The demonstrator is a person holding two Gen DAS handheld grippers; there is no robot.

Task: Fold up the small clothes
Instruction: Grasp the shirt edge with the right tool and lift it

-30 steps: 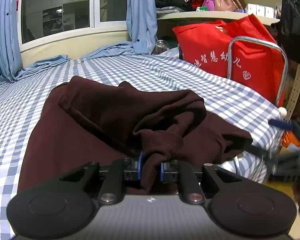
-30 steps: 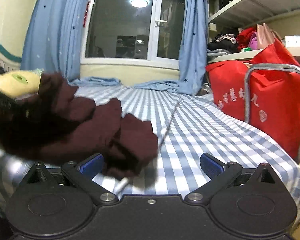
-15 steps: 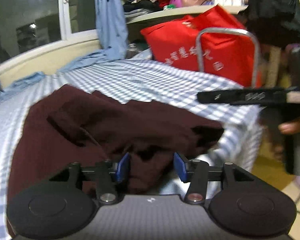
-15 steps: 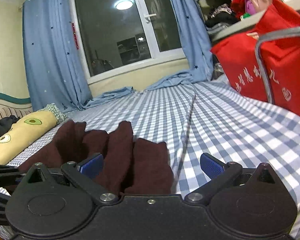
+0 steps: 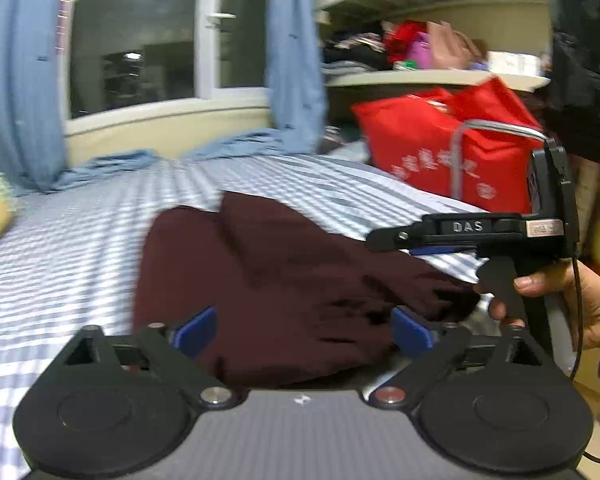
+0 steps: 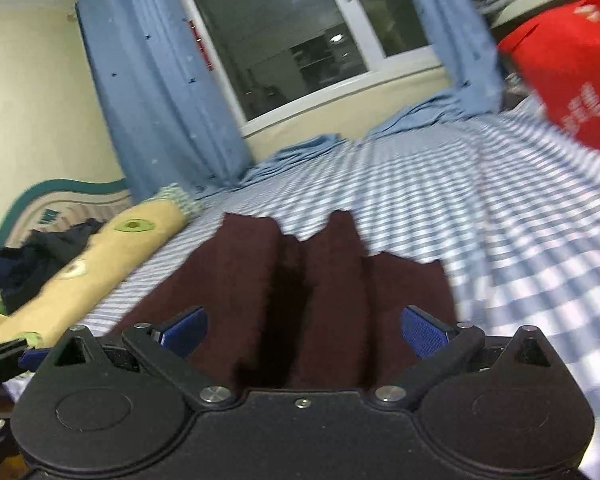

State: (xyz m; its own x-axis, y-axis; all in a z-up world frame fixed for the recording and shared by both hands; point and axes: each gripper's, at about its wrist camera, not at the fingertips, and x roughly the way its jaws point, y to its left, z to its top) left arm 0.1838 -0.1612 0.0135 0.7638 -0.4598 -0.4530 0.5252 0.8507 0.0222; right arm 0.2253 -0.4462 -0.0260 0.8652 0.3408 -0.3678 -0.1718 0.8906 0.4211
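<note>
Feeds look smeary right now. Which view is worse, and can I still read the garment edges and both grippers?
Left wrist view: bed and red bag streaked, maroon garment soft-edged; left gripper sharp, jaws open. Right wrist view: blurrier toward the right, checked sheet smeared; garment folds readable, right gripper sharp, open. Ceiling lamp glares in the window, both views.

The right gripper (image 6: 303,330) hangs with jaws spread wide over the rumpled maroon garment (image 6: 300,280) on the checked bedsheet (image 6: 500,220); a yellow avocado-print pillow (image 6: 112,252) lies left of the garment.
</note>
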